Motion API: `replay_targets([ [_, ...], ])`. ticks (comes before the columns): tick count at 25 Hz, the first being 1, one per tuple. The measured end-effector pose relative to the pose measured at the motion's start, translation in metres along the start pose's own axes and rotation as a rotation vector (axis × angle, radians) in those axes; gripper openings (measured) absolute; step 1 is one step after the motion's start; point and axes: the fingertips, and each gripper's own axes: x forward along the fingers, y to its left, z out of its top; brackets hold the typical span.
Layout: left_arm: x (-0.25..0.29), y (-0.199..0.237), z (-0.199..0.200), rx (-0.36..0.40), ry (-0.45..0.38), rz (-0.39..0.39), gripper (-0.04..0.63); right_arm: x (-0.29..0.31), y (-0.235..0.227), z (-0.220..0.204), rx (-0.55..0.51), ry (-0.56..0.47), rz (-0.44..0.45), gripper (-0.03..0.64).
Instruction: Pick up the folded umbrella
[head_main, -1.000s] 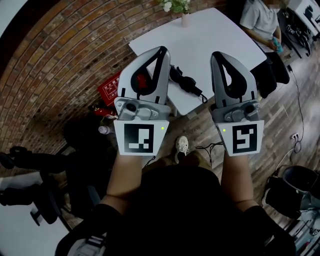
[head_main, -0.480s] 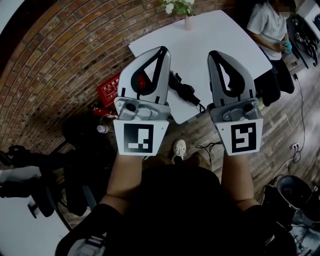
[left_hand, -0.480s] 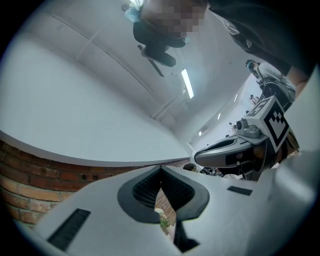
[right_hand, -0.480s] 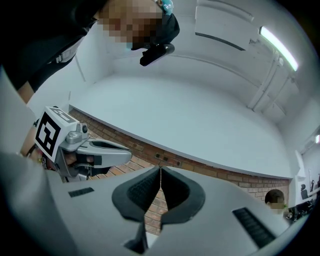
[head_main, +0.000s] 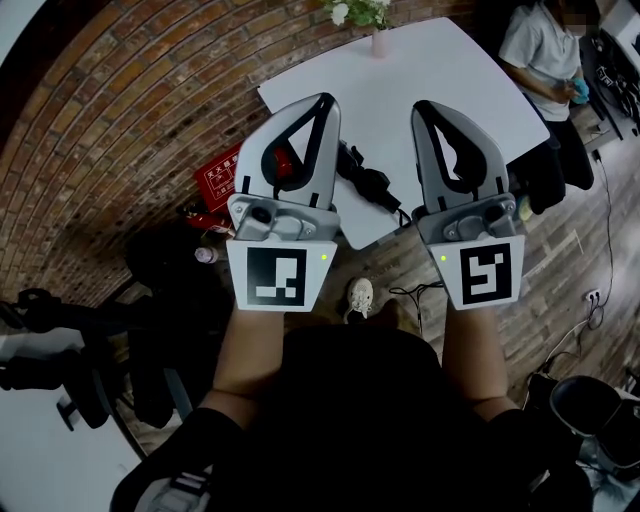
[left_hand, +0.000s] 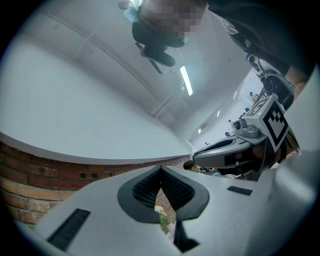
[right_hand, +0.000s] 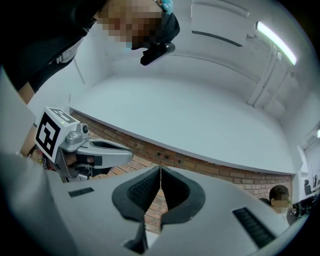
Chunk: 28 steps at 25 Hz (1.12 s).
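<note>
The folded black umbrella (head_main: 368, 182) lies near the front edge of the white table (head_main: 440, 70), its strap end hanging toward the corner. In the head view it shows in the gap between my two grippers. My left gripper (head_main: 326, 100) is held up on its left, tips touching, nothing between them. My right gripper (head_main: 422, 106) is held up on its right, likewise shut and empty. Both point upward and stand well above the umbrella. In the left gripper view the left gripper (left_hand: 161, 168) has its pads meeting at the tip; the right gripper (right_hand: 160, 167) looks the same in its own view.
A pink vase with flowers (head_main: 378, 38) stands at the table's far edge. A person (head_main: 545, 60) sits at the far right side. A brick wall (head_main: 120, 120) curves on the left, with a red box (head_main: 220, 180) on the floor and black chairs (head_main: 90, 340).
Both grippers have shifted a little over the table; the right one has drifted left, closer to the umbrella in the view. Both jaws stay shut.
</note>
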Motion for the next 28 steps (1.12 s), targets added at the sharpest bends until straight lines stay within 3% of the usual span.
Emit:
replay_targets([
  [16,-0.001,0.011,-0.003,0.014,0.011,0.024,0.011,0.012,0.003,-0.012,0.040,0.009,0.016,0.029],
  [28,0.019,0.018,-0.031,-0.006,0.023,-0.017,0.011,0.032,0.008,-0.038,0.056,0.061,0.060,0.029],
])
